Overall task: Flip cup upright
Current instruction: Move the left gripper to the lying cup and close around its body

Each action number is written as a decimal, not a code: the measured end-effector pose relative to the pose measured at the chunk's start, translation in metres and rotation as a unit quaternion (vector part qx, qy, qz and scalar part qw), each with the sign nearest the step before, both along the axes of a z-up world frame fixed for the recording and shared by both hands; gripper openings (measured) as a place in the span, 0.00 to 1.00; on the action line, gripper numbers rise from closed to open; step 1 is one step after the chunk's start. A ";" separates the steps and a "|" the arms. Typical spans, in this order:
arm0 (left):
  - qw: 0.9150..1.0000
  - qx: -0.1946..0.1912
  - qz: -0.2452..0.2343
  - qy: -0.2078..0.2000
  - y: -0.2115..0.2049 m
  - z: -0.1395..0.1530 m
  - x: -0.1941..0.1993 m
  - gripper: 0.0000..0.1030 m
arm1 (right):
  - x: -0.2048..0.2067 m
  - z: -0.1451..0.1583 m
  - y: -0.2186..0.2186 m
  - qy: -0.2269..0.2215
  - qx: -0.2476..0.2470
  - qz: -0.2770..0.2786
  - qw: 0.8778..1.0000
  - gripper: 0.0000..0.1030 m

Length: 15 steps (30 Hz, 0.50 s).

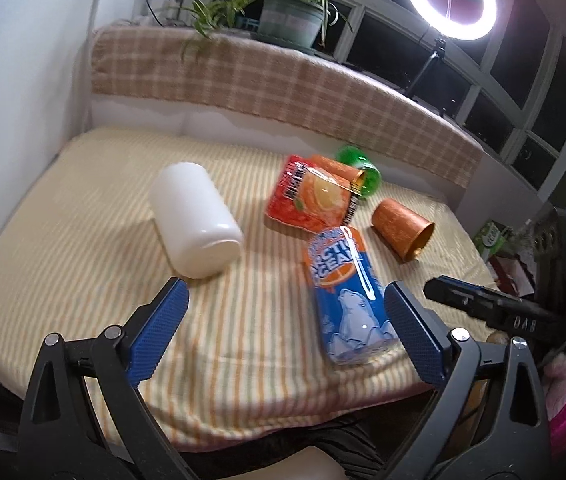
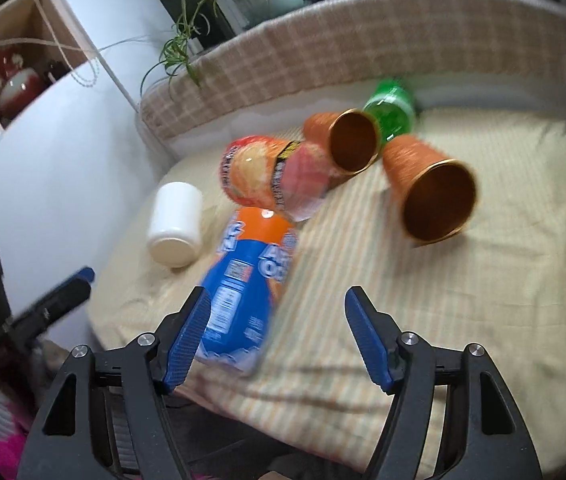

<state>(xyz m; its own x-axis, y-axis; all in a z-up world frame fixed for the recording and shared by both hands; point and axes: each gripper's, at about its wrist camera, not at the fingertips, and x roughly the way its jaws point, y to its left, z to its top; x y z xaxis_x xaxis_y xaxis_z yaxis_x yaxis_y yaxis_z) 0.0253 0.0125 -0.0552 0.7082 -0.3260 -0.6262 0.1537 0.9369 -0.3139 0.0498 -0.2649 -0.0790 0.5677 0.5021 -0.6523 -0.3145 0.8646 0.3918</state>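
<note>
Two orange cups with gold insides lie on their sides on the striped cloth. The nearer cup (image 2: 427, 192) has its mouth toward the right wrist camera; it also shows in the left wrist view (image 1: 401, 228). The farther cup (image 2: 345, 138) lies behind it, against the snack bag; in the left wrist view (image 1: 337, 170) it is partly hidden. My right gripper (image 2: 279, 332) is open and empty, well short of the nearer cup. My left gripper (image 1: 285, 320) is open and empty, near the table's front edge.
A white jar (image 1: 197, 220) lies at the left. A blue and orange can (image 1: 349, 300) lies by my left gripper's right finger. An orange snack bag (image 1: 313, 196) and a green bottle (image 2: 391, 112) lie further back. A checked cushion (image 1: 283, 84) borders the far side.
</note>
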 end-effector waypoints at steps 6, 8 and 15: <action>1.000 -0.008 -0.017 0.013 -0.013 -0.003 0.016 0.95 | -0.026 -0.001 -0.013 -0.027 -0.043 -0.031 0.998 0.68; 1.000 -0.006 -0.024 0.016 -0.018 -0.004 0.020 0.93 | -0.032 -0.001 -0.017 -0.033 -0.055 -0.044 0.997 0.68; 0.997 -0.026 -0.055 0.045 -0.035 -0.007 0.044 0.93 | -0.046 -0.004 -0.034 -0.037 -0.069 -0.070 0.994 0.69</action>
<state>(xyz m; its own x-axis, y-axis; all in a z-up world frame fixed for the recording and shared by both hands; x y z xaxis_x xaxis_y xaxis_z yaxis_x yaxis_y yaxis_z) 0.0697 -0.0223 -0.0625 0.6082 -0.4317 -0.6661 0.2231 0.8983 -0.3785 0.0041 -0.2988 -0.0826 0.6754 0.3227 -0.6631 -0.2108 0.9462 0.2457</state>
